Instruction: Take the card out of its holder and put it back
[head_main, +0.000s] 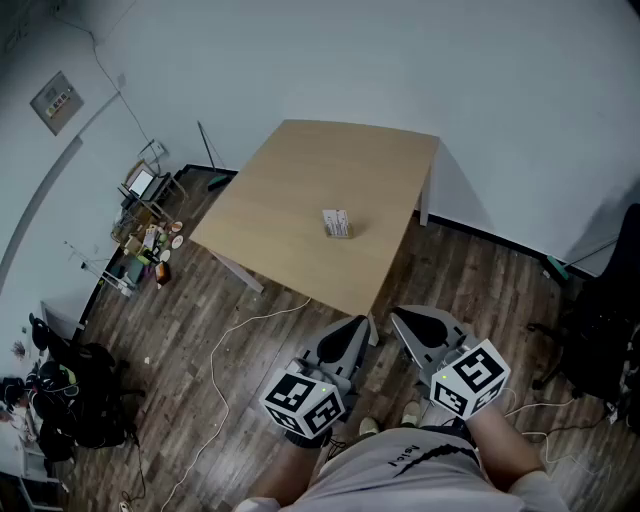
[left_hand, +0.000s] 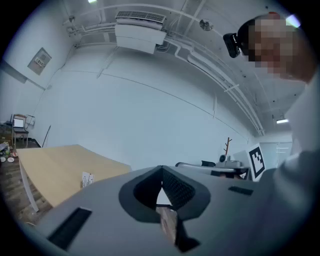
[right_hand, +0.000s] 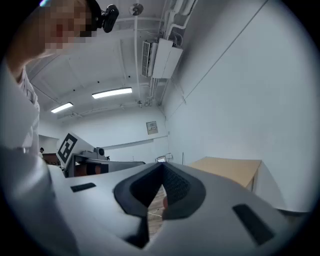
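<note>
The left tongs (head_main: 355, 328) and right tongs (head_main: 405, 322) were pressed together, empty, near the person's body. The card (head_main: 335, 217) sat in its holder (head_main: 339, 231) on the worktop (head_main: 300, 180), well apart. Nothing seemed started; next, step close and reach for the card.

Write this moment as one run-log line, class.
stage: card not yet reached | left tongs: shut, empty | right tongs: shut, empty | card holder: on table, clear of both tongs
</note>
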